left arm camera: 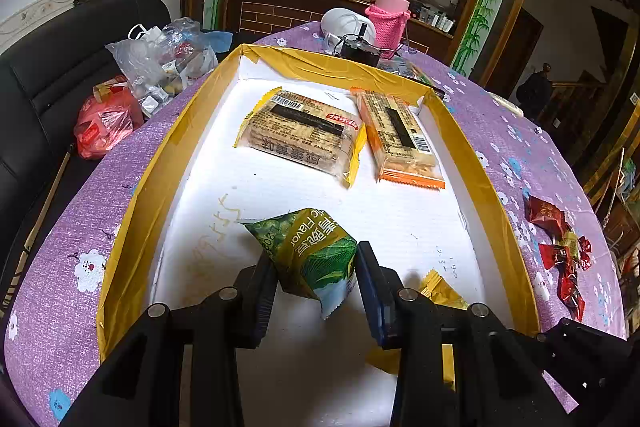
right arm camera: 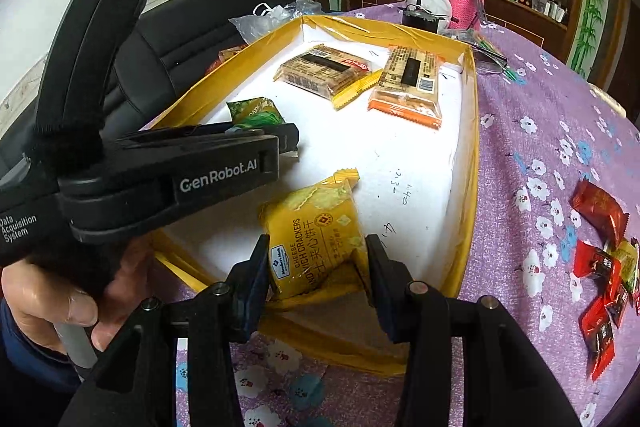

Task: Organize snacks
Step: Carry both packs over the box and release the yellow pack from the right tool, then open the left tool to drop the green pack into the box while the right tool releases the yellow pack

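Note:
A white foam box with yellow taped rim (left arm camera: 168, 155) (right arm camera: 468, 163) sits on the purple flowered table. My left gripper (left arm camera: 316, 267) is shut on a green snack packet (left arm camera: 316, 251) and holds it over the box's near end; the packet also shows in the right wrist view (right arm camera: 256, 113). My right gripper (right arm camera: 316, 259) is shut on a yellow cheese sandwich cracker packet (right arm camera: 316, 235) over the box's near edge; its corner shows in the left wrist view (left arm camera: 440, 287). Two cracker packs lie at the box's far end: a yellow-edged one (left arm camera: 304, 135) (right arm camera: 324, 71) and an orange-edged one (left arm camera: 400, 143) (right arm camera: 412, 87).
Several red wrapped candies (left arm camera: 560, 251) (right arm camera: 600, 267) lie on the table right of the box. A pink bottle (left arm camera: 390, 15), a white bowl-like object (left arm camera: 344, 23) and a black device stand behind the box. Plastic bags (left arm camera: 160, 59) sit on a black chair at left.

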A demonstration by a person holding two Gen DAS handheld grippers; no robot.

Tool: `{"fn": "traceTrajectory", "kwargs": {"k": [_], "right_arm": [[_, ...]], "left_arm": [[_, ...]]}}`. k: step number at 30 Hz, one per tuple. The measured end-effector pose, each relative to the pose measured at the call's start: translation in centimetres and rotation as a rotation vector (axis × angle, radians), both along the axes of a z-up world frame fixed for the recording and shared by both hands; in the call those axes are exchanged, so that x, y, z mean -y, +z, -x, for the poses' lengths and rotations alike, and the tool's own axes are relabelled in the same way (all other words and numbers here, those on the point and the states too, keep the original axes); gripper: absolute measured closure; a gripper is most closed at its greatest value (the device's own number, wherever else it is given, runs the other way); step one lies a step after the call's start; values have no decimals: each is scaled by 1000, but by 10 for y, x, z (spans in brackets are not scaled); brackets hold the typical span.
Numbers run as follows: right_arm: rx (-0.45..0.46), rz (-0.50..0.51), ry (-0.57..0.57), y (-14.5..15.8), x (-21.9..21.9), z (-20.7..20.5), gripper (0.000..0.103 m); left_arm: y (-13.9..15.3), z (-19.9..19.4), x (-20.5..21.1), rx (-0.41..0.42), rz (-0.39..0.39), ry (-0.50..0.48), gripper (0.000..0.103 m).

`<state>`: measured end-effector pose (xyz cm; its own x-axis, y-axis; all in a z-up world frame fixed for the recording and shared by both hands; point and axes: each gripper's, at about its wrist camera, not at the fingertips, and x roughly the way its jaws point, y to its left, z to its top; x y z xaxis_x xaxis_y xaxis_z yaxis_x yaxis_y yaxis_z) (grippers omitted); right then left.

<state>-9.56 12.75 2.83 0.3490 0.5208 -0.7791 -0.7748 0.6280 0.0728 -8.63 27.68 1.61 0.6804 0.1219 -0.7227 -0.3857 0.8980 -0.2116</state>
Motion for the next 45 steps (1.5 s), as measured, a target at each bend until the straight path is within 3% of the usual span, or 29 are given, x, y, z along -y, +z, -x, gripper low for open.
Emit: {"fn": "traceTrajectory", "kwargs": {"k": [11,16,23,25,27,45], "right_arm": [[-3,-4,0,0,0,0,57],[-3,-5,0,0,1,-1,56],[-9,-45,-3,4,7,1,54],[12,-60,-21,7,11,2,42],[18,-87,-31,11,14,3,35],[14,-195,-119,33,56,-5,34]], "left_arm": [[-1,1,0,-2,-1,-4,60],[2,3,1,18,-4,-5,45],[4,5,0,32,-3,-4,42],[5,7,0,36,-5,0,40],[5,7,0,41,-3,2,40],[9,7,5,37,-28,3,40]]}}
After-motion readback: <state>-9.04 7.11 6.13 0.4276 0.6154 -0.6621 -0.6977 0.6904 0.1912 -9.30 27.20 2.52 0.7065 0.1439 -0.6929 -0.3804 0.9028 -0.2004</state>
